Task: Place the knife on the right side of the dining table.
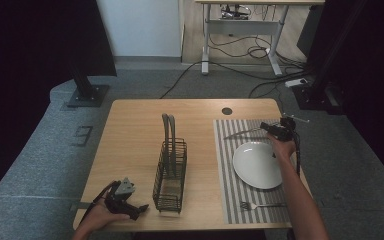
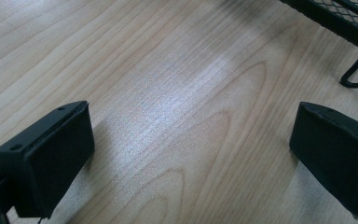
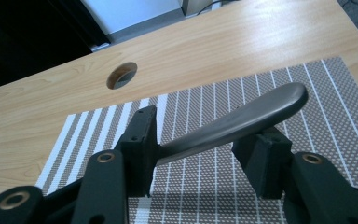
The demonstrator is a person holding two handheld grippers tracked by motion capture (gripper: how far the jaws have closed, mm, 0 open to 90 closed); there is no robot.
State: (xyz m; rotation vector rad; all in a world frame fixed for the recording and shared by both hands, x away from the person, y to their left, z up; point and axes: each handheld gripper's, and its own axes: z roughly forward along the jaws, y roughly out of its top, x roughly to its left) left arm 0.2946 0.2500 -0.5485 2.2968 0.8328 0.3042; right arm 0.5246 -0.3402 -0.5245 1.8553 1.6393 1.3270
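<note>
The right gripper (image 3: pixel 200 154) clasps a dull grey metal utensil handle (image 3: pixel 242 119) above the striped placemat (image 3: pixel 335 98); laying it beside the white plate (image 1: pixel 256 164) seems next. The left gripper (image 2: pixel 191 154) rests released on the wooden counter (image 2: pixel 168 70).

On my table (image 1: pixel 130 130) the wire basket (image 1: pixel 170 172) stands in the middle, with the placemat (image 1: pixel 226 165) to its right. The plate (image 1: pixel 257 165) lies on the placemat, a fork (image 1: pixel 260 205) in front of it and a knife (image 1: pixel 245 133) behind it.

Wire basket (image 1: pixel 170 170) beside bare tabletop (image 1: pixel 130 135)
</note>
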